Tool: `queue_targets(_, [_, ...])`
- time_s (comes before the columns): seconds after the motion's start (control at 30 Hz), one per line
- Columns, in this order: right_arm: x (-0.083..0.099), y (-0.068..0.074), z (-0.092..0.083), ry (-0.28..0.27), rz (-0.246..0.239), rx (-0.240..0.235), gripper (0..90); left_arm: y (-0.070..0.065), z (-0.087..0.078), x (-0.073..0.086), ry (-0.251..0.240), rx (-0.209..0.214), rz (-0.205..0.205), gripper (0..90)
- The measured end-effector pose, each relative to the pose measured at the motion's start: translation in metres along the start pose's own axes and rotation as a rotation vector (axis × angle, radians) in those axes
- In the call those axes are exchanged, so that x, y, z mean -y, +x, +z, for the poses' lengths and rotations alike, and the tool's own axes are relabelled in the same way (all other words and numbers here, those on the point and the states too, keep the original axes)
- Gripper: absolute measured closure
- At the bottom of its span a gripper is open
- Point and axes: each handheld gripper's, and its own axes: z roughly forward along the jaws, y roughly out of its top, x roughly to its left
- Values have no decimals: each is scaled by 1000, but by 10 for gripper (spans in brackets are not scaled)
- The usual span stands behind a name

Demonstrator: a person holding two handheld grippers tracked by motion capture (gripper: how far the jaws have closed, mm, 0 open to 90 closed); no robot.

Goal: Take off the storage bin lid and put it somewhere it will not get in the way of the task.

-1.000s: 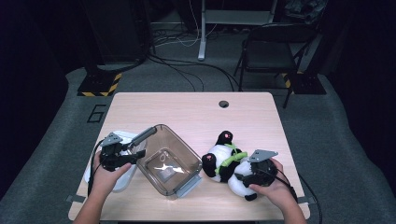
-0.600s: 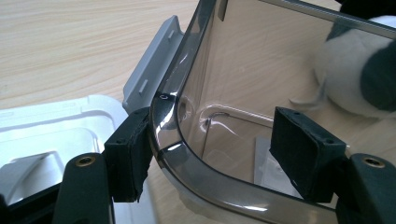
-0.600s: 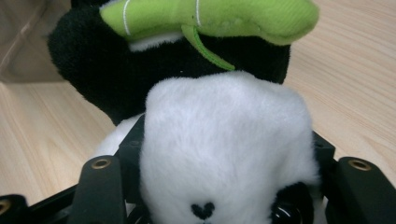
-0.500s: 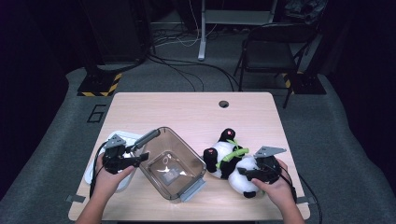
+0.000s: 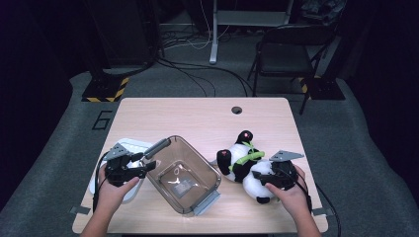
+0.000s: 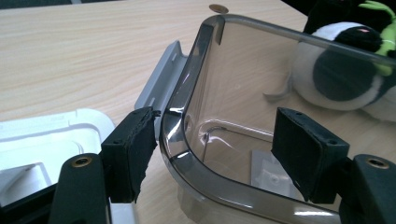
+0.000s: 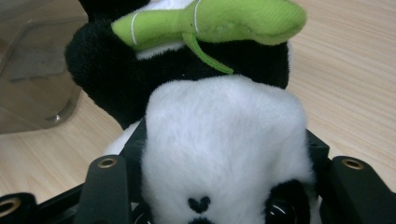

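We have the soft, light toy panda squeezed by its head between the right gripper's clenched jaws — it gives, so hold deep — while our left gripper straddles the stiff, slick box rim, jaws released.

Plush panda: black-and-white body, bright green stalk with white stitching across its chest. Container: smoke-tinted clear plastic with pale grey latches; lid white. Worktop: light wood grain; tool jaws in both gripper views black.
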Motion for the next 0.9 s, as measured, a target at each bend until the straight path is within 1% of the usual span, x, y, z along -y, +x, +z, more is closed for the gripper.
queue_targets(0.03, [-1, -1, 0, -4, 6, -1, 400, 1, -4, -1, -1, 5, -1, 301])
queue_targets(0.1, [-2, -1, 0, -8, 17, -5, 400, 4, -11, -3, -12, 1, -2, 306])
queue_targets(0.13, [-2, -1, 0, -8, 17, -5, 400, 4, -11, -3, -12, 1, -2, 311])
queue_targets(0.17, [-4, -1, 0, -12, 14, -3, 399, 5, -19, -5, -23, 15, -14, 317])
queue_targets(0.23, [-6, 0, 0, -18, 14, -5, 398, 6, -21, -5, -19, 22, -7, 320])
queue_targets(0.27, [-7, -1, 1, -20, 9, -6, 398, 5, -27, -2, -11, 5, 2, 319])
queue_targets(0.3, [-8, -1, 2, -20, 10, -10, 398, 5, -30, 2, -3, 7, -1, 320])
queue_targets(0.33, [-8, -1, 2, -20, 10, -10, 398, 5, -30, 2, -3, 7, -1, 319])
queue_targets(0.37, [-11, 0, 4, -18, 8, -8, 397, 5, -32, 5, -2, 5, -8, 320])
queue_targets(0.4, [-11, 1, 5, -18, 6, -9, 397, 4, -35, 12, 2, 16, -23, 320])
queue_targets(0.43, [-11, 1, 5, -18, 6, -9, 397, 4, -35, 12, 2, 16, -23, 319])
queue_targets(0.5, [-14, 1, 9, -19, 7, -15, 396, -2, -35, 20, 26, 30, -6, 319])
queue_targets(0.57, [-15, 1, 10, -24, 6, -14, 395, -7, -33, 24, 33, 36, 3, 318])
queue_targets(0.6, [-15, 1, 10, -24, 6, -14, 395, -7, -33, 24, 33, 36, 3, 315])
queue_targets(0.63, [-16, 1, 10, -27, 9, -15, 393, -12, -33, 26, 34, 45, 1, 314])
queue_targets(0.67, [-17, 0, 10, -31, 4, -18, 392, -13, -33, 26, 31, 48, -1, 314])
queue_targets(0.7, [-17, 0, 11, -34, 9, -22, 391, -14, -33, 27, 37, 58, 0, 314])
queue_targets(0.83, [-18, -1, 11, -33, 10, -21, 391, -18, -31, 29, 36, 69, -4, 313])
queue_targets(0.9, [-18, -1, 12, -34, 13, -20, 390, -19, -29, 30, 49, 80, 1, 313])
